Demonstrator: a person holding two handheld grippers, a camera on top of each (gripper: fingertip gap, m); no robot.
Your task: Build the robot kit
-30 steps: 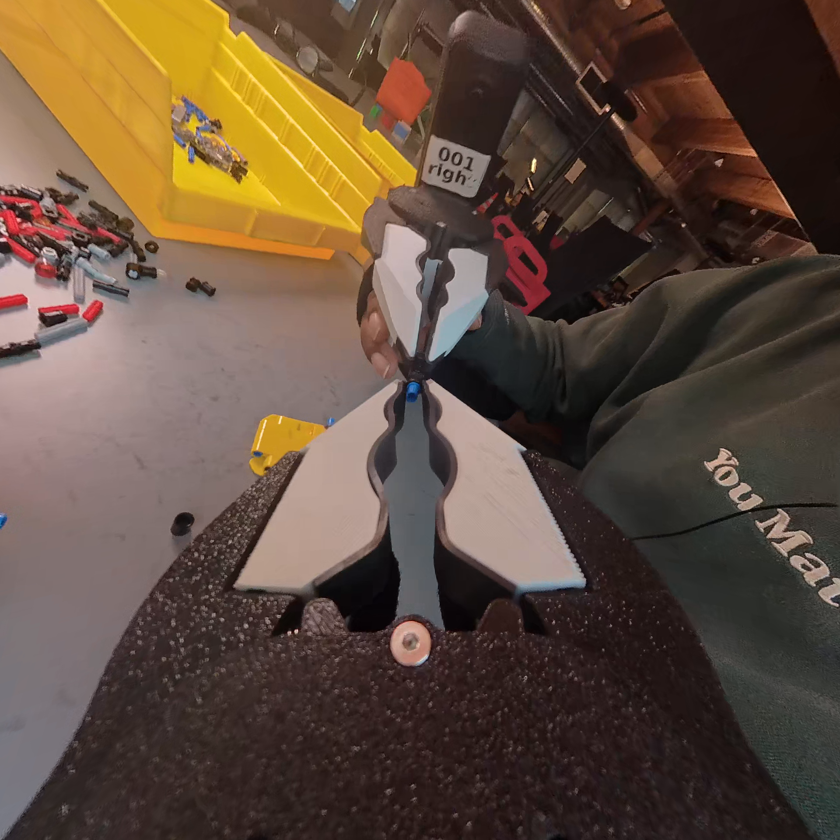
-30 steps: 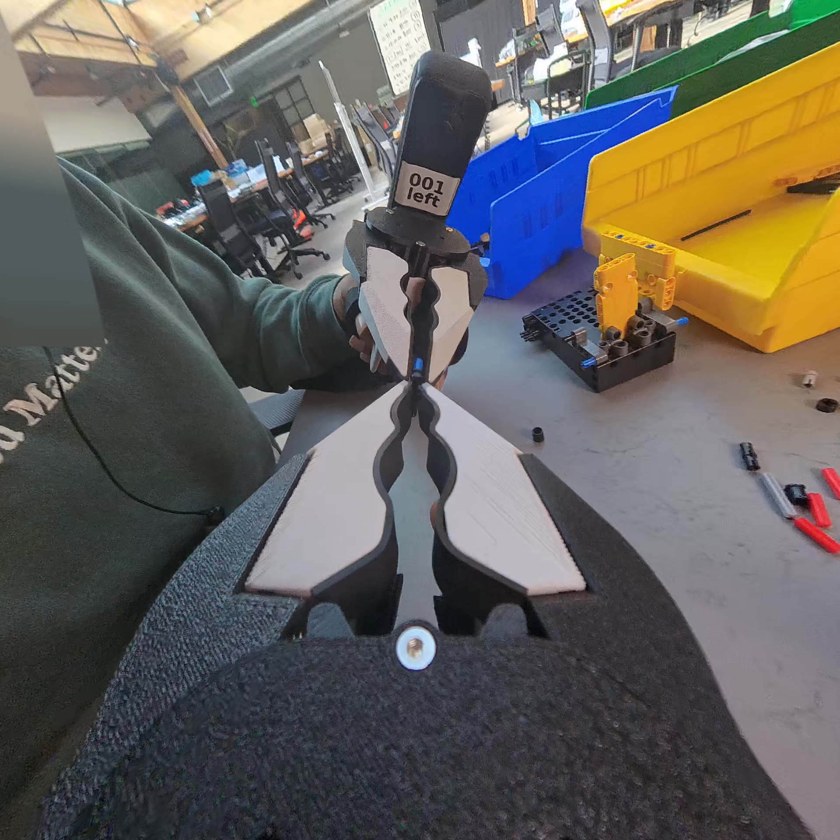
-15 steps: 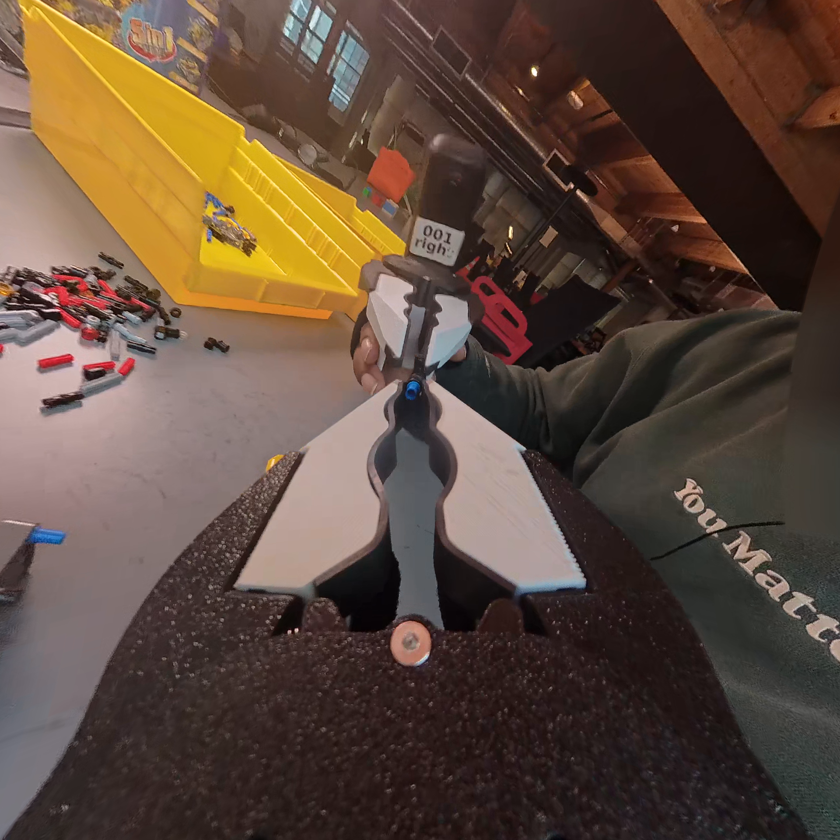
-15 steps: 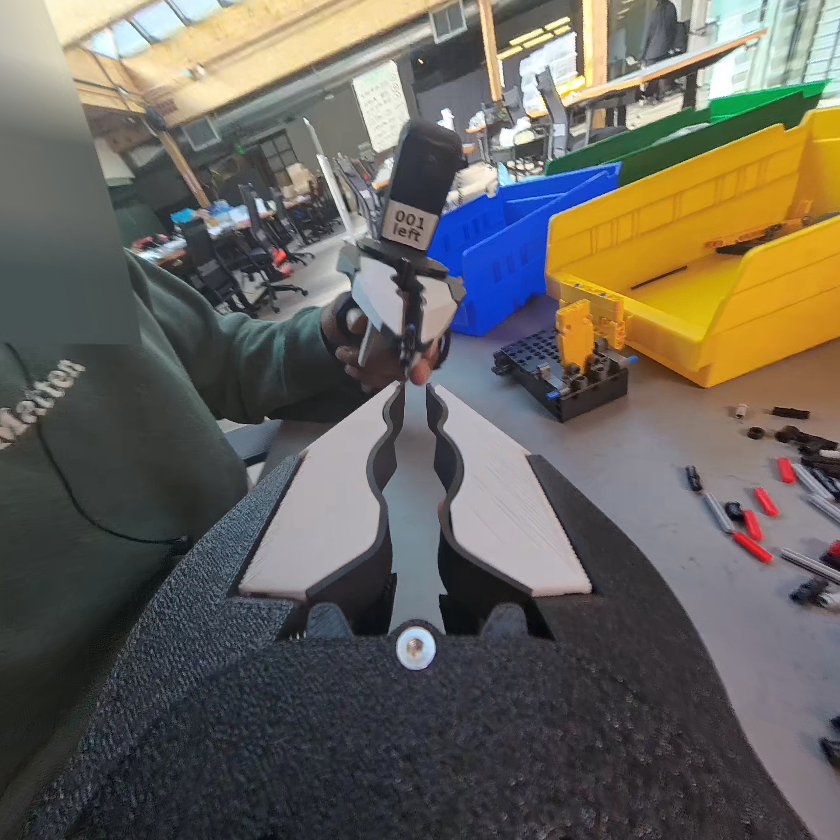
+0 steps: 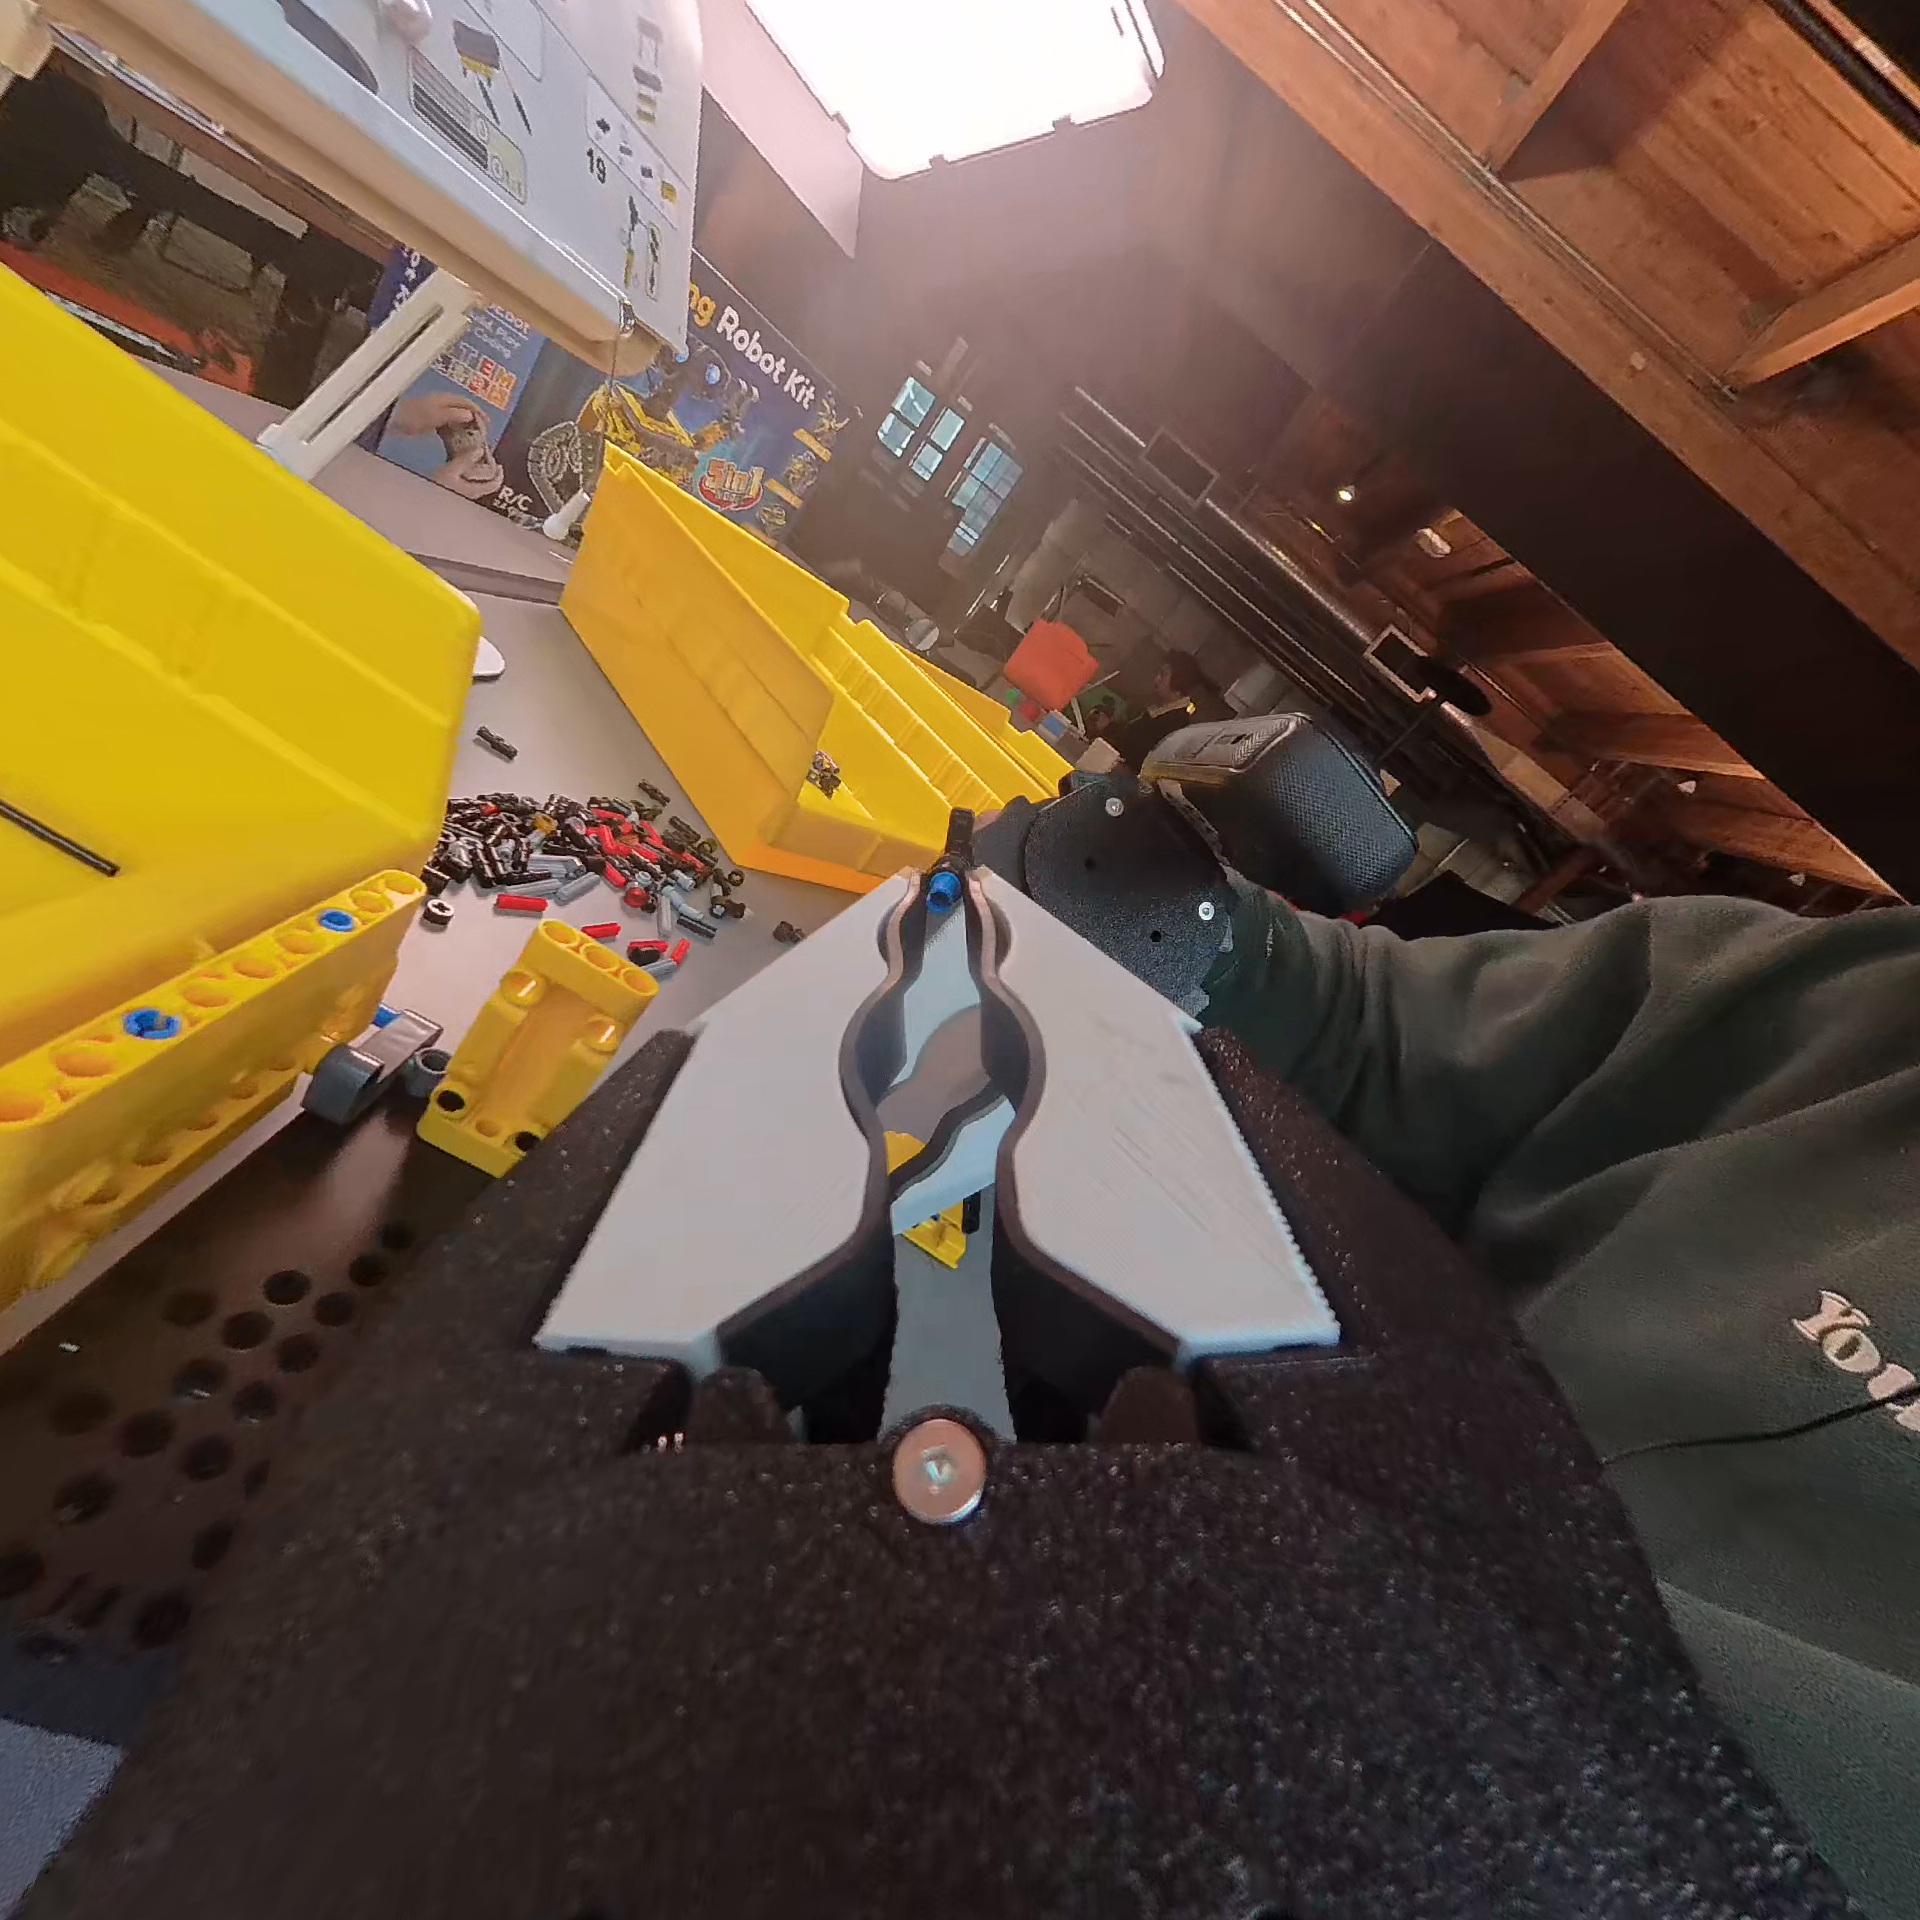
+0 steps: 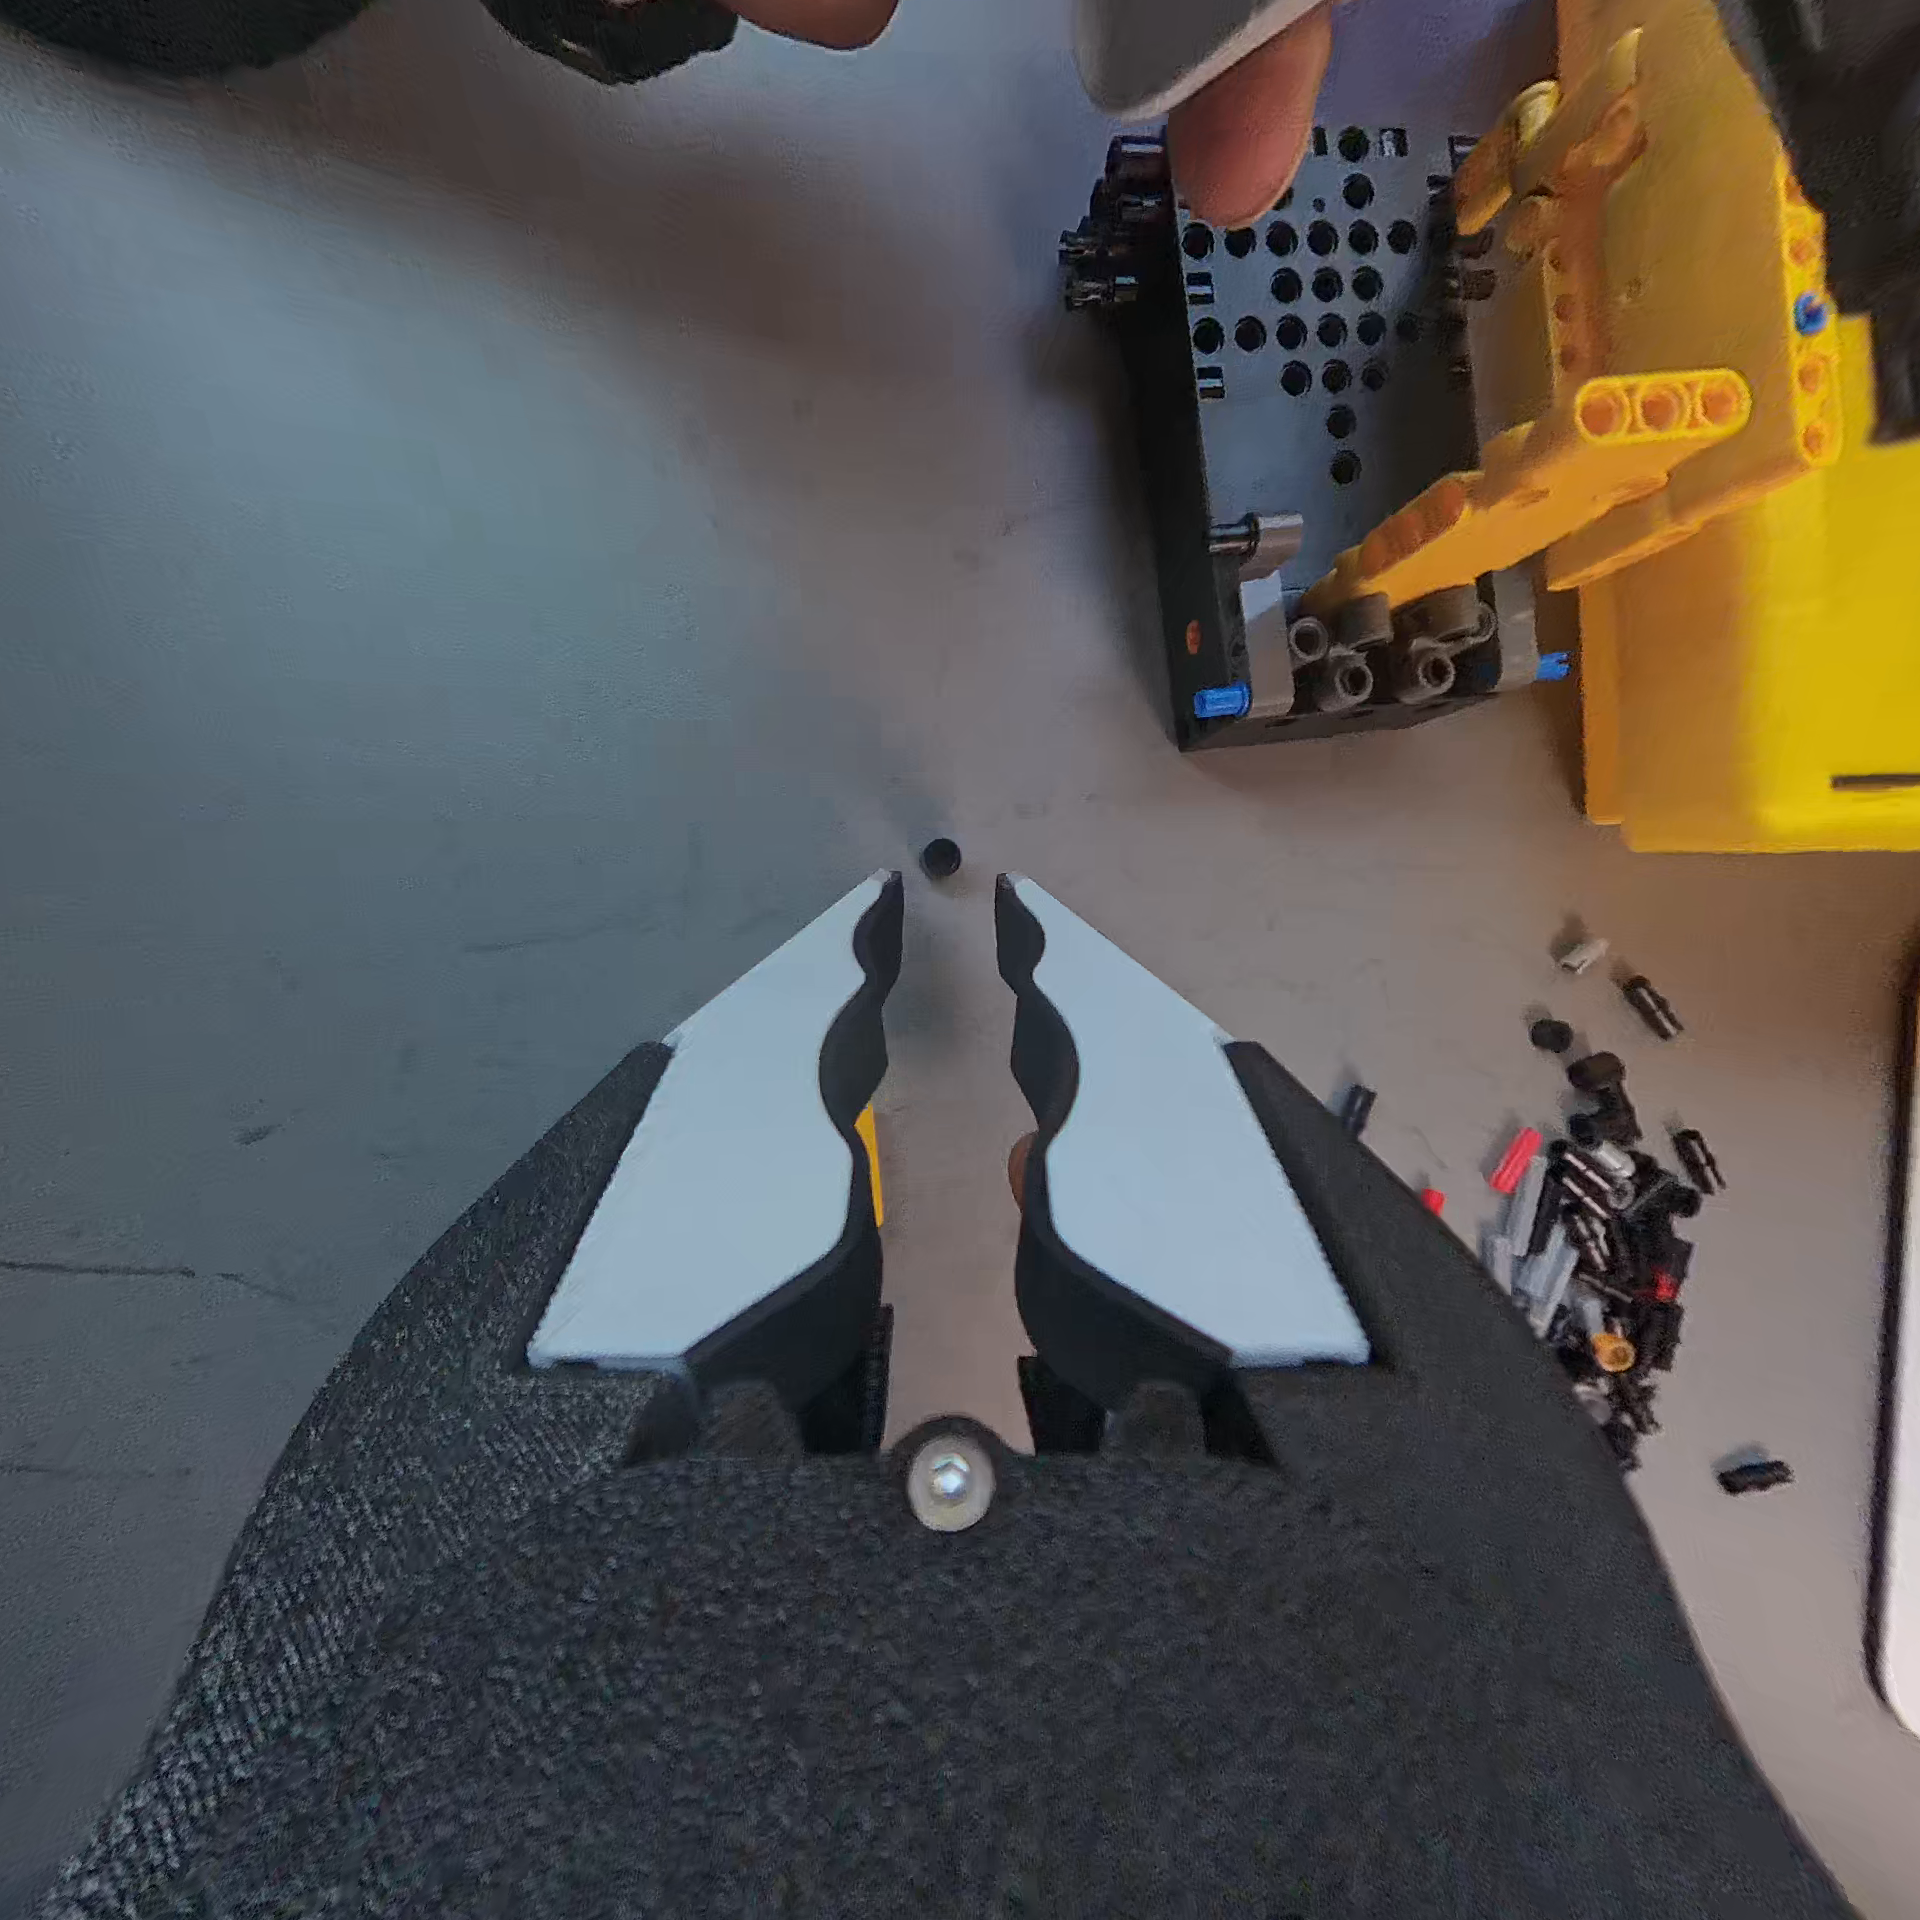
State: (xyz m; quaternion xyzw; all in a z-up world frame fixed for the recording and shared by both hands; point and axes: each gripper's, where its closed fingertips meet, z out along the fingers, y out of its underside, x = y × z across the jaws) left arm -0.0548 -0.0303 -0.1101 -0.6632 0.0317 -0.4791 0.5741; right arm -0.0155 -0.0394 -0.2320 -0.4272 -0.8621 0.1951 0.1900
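My left gripper [image 5: 943,906] is shut on a small blue pin [image 5: 942,885], held in the air at its tips. Just right of it are the black housing of the other gripper [image 5: 1132,883] and a green sleeve [image 5: 1558,1091]. My right gripper [image 6: 948,883] is open and empty, pointing down at the grey table [image 6: 416,623]. A small black round piece [image 6: 940,857] lies just beyond its tips. A black perforated base [image 6: 1299,312] with a yellow beam assembly [image 6: 1558,457] on it lies at the upper right. A fingertip [image 6: 1236,145] hangs over the base.
Yellow bins [image 5: 208,727] [image 5: 727,665] stand on the table with a pile of small black, red and grey parts [image 5: 592,842] between them. A yellow block [image 5: 540,1039] and a long yellow beam [image 5: 208,997] lie near. The parts pile also shows in the right wrist view [image 6: 1600,1226]. Some 12 centimetres of space lies between my two pairs of fingers. About 8 centimetres separates my left fingertips from the yellow block [image 5: 540,1039].
The grippers were tip to tip on the blue pin. The right gripper opened, drew away and swung down towards the table. The left kept the pin and turned towards the bins.
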